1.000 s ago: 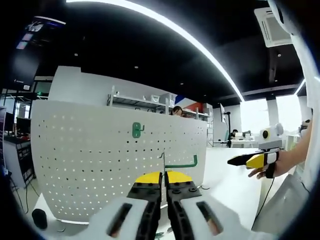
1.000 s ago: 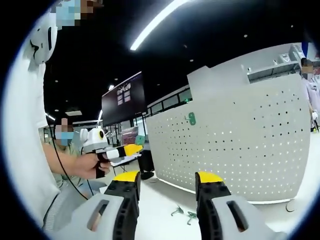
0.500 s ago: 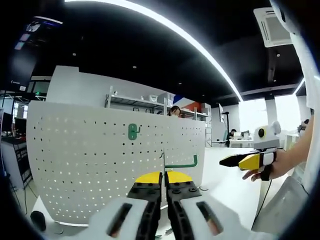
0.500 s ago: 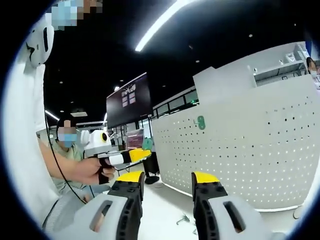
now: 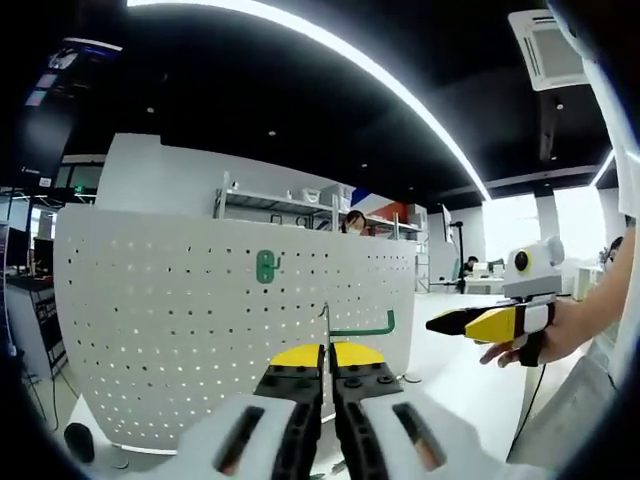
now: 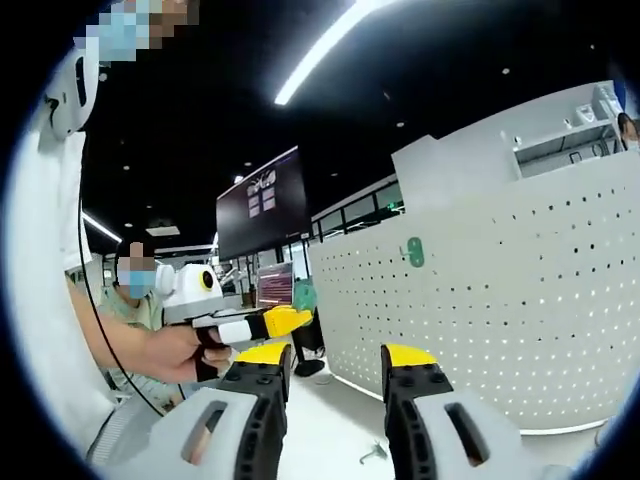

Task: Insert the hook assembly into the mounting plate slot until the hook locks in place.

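Left gripper: we clamp its jaws on a green hook, centre frame, short of the board.
Right gripper: jaws apart, empty.
Pegboard: one green hook already hangs upper centre.
Left: insertion, locking.

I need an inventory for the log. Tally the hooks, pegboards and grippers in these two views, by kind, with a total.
Green hooks: 2, one mounted on the pegboard, one held in the left gripper with its green hook sticking up.
White pegboard: 1.
Grippers: 2, the left gripper and the right gripper.
Small metal parts on the table in the right gripper view: 1, kind unclear.
Total: 6.
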